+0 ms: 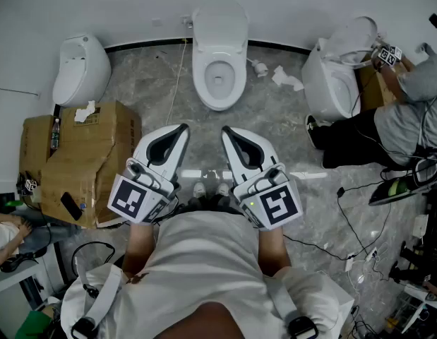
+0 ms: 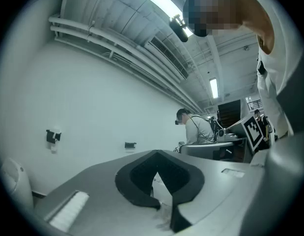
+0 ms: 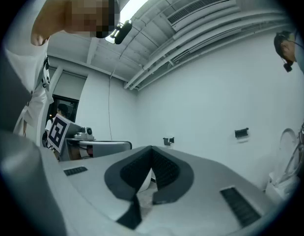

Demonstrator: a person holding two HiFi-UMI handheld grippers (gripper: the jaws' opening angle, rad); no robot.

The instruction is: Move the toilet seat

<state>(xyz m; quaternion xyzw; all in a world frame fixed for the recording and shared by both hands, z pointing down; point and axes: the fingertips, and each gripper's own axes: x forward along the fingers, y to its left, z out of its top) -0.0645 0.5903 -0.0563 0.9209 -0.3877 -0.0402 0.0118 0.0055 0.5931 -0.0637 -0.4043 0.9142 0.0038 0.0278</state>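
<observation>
The largest risk, I think: the left gripper (image 1: 180, 129) and the right gripper (image 1: 228, 131) both have their jaws closed on nothing. If they arrive like this, they can only push the smooth toilet seat (image 1: 201, 76), slip, and let it drop hard. The seat seems to lie on the middle toilet (image 1: 219, 23) at the wall, well apart from both grippers.

Counted: one cardboard box (image 1: 84, 161), three toilets, two grippers.
</observation>
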